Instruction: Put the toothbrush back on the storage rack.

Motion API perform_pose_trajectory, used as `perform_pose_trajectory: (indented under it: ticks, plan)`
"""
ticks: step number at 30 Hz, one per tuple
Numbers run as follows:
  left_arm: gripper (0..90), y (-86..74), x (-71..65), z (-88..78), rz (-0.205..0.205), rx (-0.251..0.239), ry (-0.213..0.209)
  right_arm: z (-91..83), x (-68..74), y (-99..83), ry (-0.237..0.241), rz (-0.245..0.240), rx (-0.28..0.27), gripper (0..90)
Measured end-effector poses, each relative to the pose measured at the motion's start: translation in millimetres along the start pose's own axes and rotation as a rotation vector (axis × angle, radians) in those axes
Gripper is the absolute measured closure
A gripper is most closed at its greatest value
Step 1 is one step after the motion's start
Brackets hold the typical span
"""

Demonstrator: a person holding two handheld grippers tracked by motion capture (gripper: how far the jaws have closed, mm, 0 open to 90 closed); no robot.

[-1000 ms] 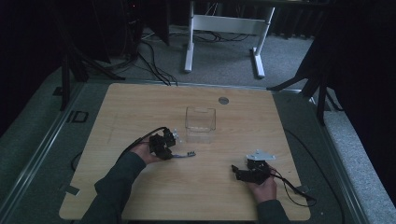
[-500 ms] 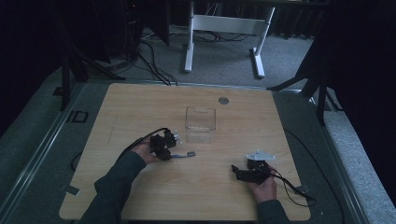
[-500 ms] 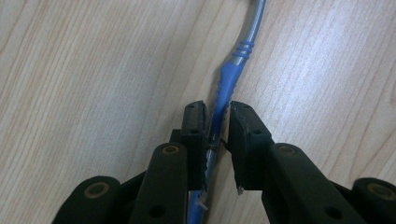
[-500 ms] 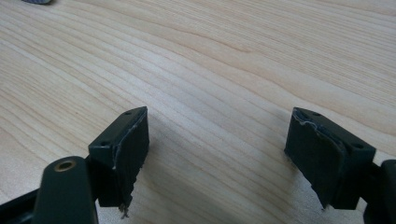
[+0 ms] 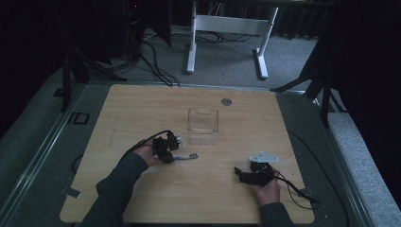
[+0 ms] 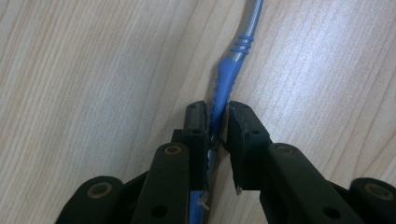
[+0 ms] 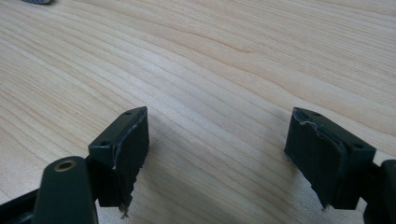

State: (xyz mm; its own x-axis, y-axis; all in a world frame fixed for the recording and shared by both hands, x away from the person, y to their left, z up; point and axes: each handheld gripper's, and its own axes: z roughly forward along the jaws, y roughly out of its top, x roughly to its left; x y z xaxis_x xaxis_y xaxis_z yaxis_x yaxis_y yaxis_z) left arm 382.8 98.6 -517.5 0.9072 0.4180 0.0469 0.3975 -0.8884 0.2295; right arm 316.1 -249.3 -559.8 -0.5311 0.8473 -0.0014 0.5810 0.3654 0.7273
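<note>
Nearest the person, the right gripper (image 5: 247,175) lies low on the wooden table (image 5: 142,109) at its front right, held by the right hand (image 5: 267,189), with a grey three-cornered plate on top and its cable trailing off to the table's right edge. In the right gripper view its jaws stand wide apart with bare wood grain between them and nothing held. A little farther in and to the left, the left hand (image 5: 147,155) holds the left gripper (image 5: 166,147), its cable looping back over the forearm. In the left gripper view the left gripper (image 6: 215,122) has its jaws drawn narrow around the ridged blue grip of a toothbrush-like tool (image 6: 227,74), which lies flat on the table; the left jaw touches the handle, while a thin gap shows at the right jaw. The handle runs on beyond the jaws and turns grey. From above, the tool (image 5: 185,157) reaches rightward from the gripper across the table. Just beyond it stands a clear plastic box (image 5: 203,120), upright and open-topped, near the table's middle. Farther back, a small round grey disc (image 5: 226,101) lies near the far edge.
</note>
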Motion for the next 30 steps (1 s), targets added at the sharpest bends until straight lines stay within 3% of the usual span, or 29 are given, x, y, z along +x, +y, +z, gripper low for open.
perform_pose_trajectory:
  ticks: [17,25,30]
  plan:
    - [78.0,1.8,3.5,2.6,-0.009,-0.004,-0.032,0.1,0.0,0.1,0.0,0.0,0.0,21.3]
    - [79.9,7.1,6.7,3.2,-0.007,0.03,-0.063,0.1,0.0,0.0,0.0,0.0,0.0,21.2]
    - [81.2,7.0,8.1,3.5,-0.013,0.024,-0.069,0.1,0.0,0.0,0.0,0.0,0.0,21.3]
